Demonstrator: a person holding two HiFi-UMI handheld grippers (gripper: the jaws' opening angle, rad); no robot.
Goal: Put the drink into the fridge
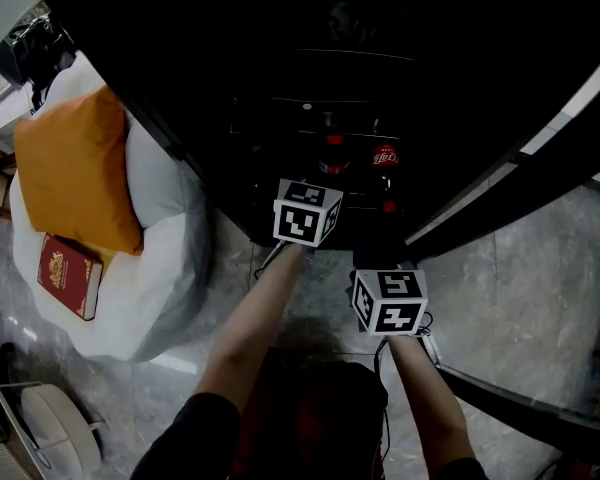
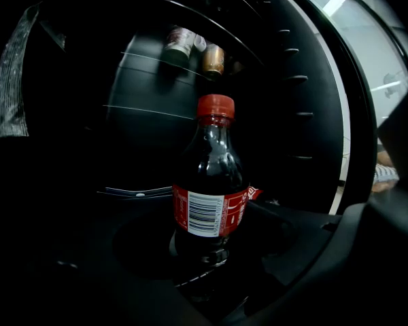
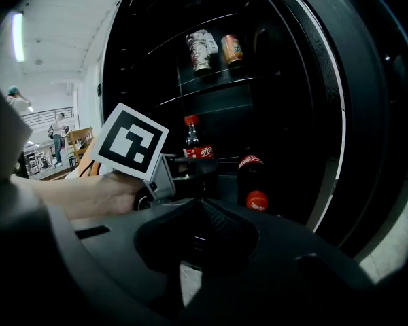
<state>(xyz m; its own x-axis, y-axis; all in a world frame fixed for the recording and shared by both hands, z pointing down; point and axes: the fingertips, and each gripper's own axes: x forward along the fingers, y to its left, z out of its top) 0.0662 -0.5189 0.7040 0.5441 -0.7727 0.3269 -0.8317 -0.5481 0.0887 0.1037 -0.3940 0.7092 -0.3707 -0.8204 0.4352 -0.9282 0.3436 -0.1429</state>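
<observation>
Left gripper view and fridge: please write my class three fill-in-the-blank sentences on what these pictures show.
1. The cola bottle upright between the left gripper's jaws has a ____ cap.
2. On the fridge's upper shelf stand ____ cans.
3. The second bottle in the fridge lies on its ____.
Missing words: red; two; side.

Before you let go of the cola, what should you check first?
1. Door of the fridge open: ok.
2. Is the cola bottle upright between the jaws of the left hand-held gripper: ok.
3. Its red cap on: ok.
4. Bottle resting on a shelf: cannot tell, too dark.
5. The second bottle apart from it: ok.
6. The right hand-held gripper shut and empty: ok.
</observation>
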